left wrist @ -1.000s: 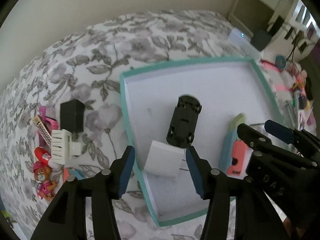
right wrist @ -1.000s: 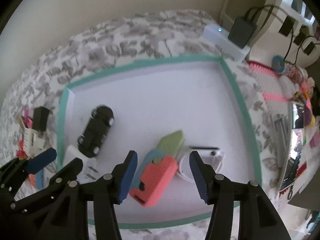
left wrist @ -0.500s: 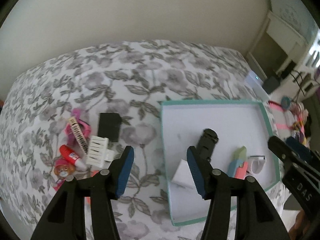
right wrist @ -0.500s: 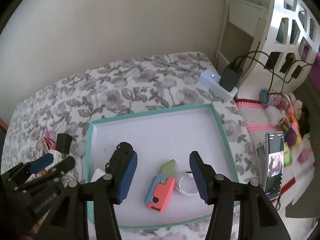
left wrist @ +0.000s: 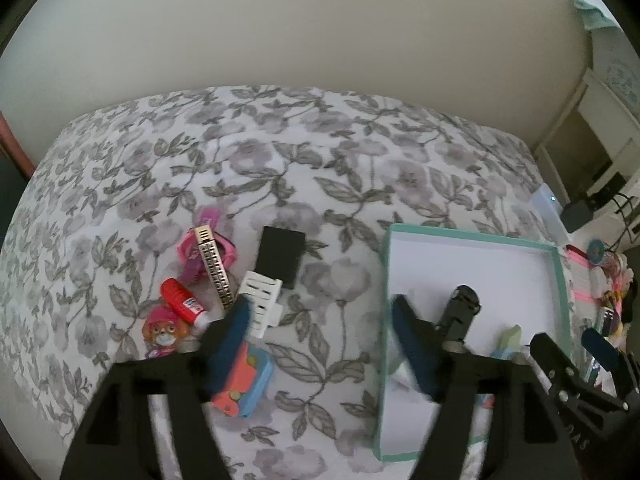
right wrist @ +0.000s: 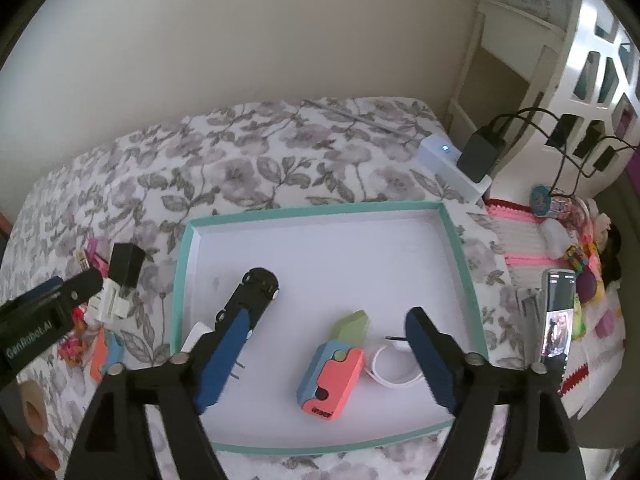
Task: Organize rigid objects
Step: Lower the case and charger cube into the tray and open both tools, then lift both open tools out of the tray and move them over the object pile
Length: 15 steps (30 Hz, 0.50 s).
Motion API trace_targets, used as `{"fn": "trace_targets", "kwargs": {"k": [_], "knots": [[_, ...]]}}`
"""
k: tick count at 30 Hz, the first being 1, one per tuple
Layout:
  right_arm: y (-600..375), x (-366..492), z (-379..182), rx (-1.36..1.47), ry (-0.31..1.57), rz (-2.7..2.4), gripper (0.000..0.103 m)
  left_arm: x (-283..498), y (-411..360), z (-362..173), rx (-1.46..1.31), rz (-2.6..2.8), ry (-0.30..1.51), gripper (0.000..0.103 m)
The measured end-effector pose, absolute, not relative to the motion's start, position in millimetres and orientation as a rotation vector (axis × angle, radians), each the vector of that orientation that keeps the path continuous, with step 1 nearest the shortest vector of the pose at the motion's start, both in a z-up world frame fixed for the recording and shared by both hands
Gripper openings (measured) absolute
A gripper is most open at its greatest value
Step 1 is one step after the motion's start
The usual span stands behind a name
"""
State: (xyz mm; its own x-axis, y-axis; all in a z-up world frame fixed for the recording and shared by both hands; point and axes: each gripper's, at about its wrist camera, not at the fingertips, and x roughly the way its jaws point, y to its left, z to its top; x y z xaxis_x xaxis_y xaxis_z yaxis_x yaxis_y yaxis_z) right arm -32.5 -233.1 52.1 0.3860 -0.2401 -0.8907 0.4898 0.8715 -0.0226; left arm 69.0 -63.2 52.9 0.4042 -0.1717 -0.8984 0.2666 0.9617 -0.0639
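Note:
A teal-rimmed white tray (right wrist: 464, 264) lies on the flowered bedspread. It holds a black toy car (right wrist: 256, 292), a coral, blue and green toy (right wrist: 332, 376), a white ring (right wrist: 394, 364) and a white plug (right wrist: 196, 334). My right gripper (right wrist: 328, 316) hovers above the tray, its jaws opening with nothing pressed between them. My left gripper (left wrist: 320, 304) hangs over the bedspread beside the tray's left rim (left wrist: 386, 280), jaws also opening and empty. Left of it lies a pile: a black block (left wrist: 280, 256), a white clip (left wrist: 260, 300), a red tube (left wrist: 180, 300) and a coral-blue toy (left wrist: 244, 380).
A phone (right wrist: 556, 312) stands right of the tray beside a pink knitted mat (right wrist: 520, 240) with small toys. A white power strip (right wrist: 440, 156) with a black charger sits at the bed's far right corner. A tape roll (right wrist: 32, 400) lies at the lower left.
Both grippers have risen and their jaws have spread wider. The left one has swung left, from over the white plug in the tray to over the bedspread.

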Motion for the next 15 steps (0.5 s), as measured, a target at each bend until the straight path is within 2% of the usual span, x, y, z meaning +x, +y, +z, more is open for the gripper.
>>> {"fn": "trace_targets", "kwargs": {"k": [8,10,12,15], "knots": [[-226.4,-28.4,43.9,0.233,1.102,-0.452,0.091,74.1,-51.4,52.0,0.082,-0.233,1.106,0.088],[-226.3,-27.8,42.0,0.238,1.107,-0.447,0.092,74.9,-49.1,52.1,0.08,-0.228,1.103,0.091],[-225.7,-27.3,40.2,0.237,1.114,-0.446,0.102,75.4,-46.6,52.9,0.078,-0.22,1.095,0.091],[-223.4,-26.4,38.6,0.226,1.115,-0.442,0.103,76.5,-43.0,53.6,0.081,-0.206,1.083,0.094]]}}
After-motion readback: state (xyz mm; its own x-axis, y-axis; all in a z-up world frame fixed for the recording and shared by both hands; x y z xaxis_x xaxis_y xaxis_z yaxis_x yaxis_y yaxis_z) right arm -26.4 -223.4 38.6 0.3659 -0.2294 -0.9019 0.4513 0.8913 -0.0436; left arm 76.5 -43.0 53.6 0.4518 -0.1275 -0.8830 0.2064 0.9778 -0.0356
